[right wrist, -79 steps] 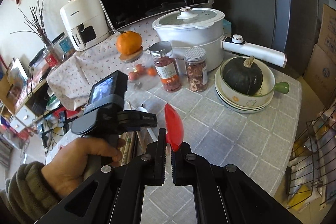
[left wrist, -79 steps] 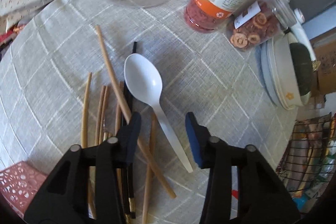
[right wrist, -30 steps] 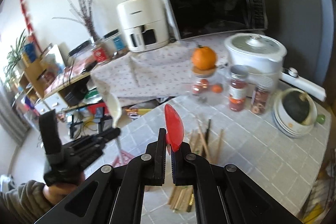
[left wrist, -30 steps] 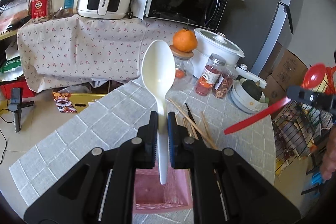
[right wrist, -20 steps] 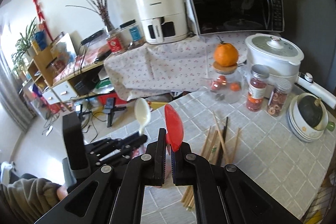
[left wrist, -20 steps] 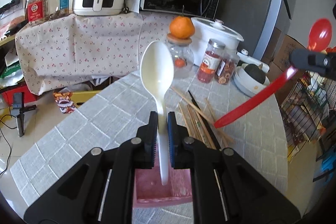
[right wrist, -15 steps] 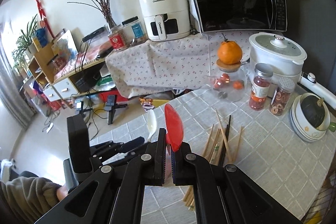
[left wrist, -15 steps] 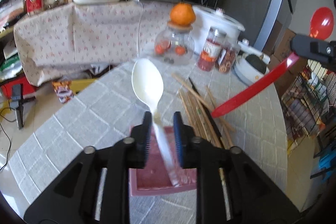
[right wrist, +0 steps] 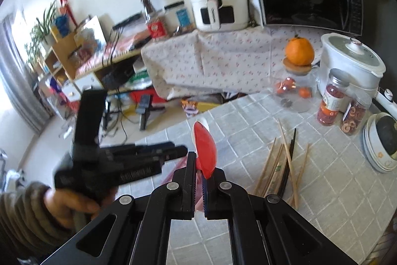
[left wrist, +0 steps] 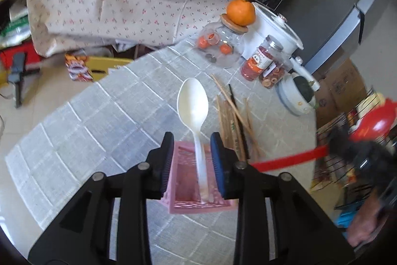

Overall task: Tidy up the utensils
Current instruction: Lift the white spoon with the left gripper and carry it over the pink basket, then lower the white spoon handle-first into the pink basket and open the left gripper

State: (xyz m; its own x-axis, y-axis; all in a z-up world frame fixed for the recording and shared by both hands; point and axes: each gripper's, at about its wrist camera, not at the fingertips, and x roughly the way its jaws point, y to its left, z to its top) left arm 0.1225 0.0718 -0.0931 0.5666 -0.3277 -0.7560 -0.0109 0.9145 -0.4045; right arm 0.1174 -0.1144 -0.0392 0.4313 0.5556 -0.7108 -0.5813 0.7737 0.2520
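Observation:
In the left wrist view my left gripper [left wrist: 192, 153] is open right above a pink utensil basket [left wrist: 183, 190]. A white plastic spoon [left wrist: 193, 111] stands in the basket with its bowl up, between the open jaws and free of them. My right gripper [right wrist: 198, 163] is shut on a red spoon [right wrist: 204, 149], bowl up; that spoon's handle [left wrist: 285, 162] reaches toward the basket from the right. Several wooden and black chopsticks [left wrist: 234, 118] lie on the grey checked tablecloth, also in the right wrist view [right wrist: 282, 163].
At the table's far side stand a glass jar with an orange on top [left wrist: 223, 49], two snack jars [left wrist: 263, 61], a white cooker [right wrist: 352, 63] and stacked bowls holding a dark squash [left wrist: 300, 93]. A wire rack [left wrist: 347, 140] stands to the right of the table.
My left gripper lifted the white spoon off the table, carried it over the pink basket, opened and let it drop in. My right gripper came closer with the red spoon.

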